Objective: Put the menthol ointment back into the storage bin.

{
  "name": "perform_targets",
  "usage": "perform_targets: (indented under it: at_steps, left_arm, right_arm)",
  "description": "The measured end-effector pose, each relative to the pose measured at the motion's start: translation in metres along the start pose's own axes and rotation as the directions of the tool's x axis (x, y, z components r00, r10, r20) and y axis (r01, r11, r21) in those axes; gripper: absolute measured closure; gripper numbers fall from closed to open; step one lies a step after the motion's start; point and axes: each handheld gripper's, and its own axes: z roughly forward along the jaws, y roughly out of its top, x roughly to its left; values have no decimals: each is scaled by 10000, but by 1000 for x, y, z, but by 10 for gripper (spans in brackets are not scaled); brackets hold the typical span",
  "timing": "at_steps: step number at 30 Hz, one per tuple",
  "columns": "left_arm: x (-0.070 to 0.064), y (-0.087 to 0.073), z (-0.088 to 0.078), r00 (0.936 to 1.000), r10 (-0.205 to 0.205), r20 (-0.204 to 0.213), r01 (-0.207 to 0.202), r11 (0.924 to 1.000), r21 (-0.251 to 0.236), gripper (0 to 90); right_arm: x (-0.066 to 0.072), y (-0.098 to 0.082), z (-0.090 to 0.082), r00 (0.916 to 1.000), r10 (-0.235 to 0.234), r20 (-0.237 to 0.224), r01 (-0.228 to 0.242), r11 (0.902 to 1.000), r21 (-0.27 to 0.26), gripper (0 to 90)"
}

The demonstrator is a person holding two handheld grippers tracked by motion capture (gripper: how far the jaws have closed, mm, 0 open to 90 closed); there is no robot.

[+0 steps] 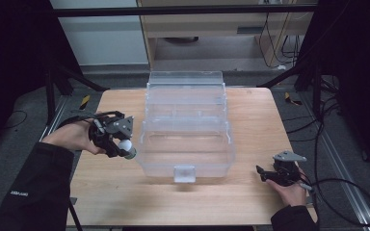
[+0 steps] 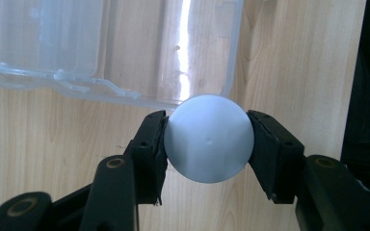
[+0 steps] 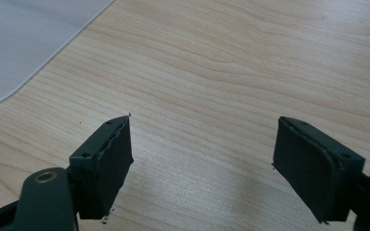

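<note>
A clear plastic box (image 1: 188, 139) with its lid open stands in the middle of the wooden table (image 1: 125, 192). Just left of the box's front corner, my left gripper (image 1: 124, 147) is shut on a white ball (image 1: 125, 145). In the left gripper view the white ball (image 2: 208, 138) sits squeezed between both black pads, with the box edge (image 2: 111, 91) just beyond it. My right gripper (image 1: 262, 174) rests low over the table at the front right, open, its pads (image 3: 108, 159) wide apart with bare wood between them.
The box's open lid (image 1: 185, 79) leans back toward the table's far edge. A corner of the clear box (image 3: 14, 53) appears at the upper left of the right gripper view. Cables (image 1: 337, 192) trail off the table's right side.
</note>
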Motion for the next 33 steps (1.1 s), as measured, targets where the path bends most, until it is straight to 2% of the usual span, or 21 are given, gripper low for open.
perform_targets:
  at_steps: [7,14,33]
  left_arm:
    - [8,10,9,9997,208,135,-208,9998,-34,504]
    - [15,21,24,9989,388,258,-388,9992,13,504]
    - [20,25,56,9964,446,727,-458,9989,139,504]
  right_arm:
    - [0,0,0,10000,3,2,-3,10000,-48,220]
    - [-1,0,0,9997,-69,-252,64,9998,-199,245]
    - [0,0,2,9991,-275,-308,268,9994,-217,251]
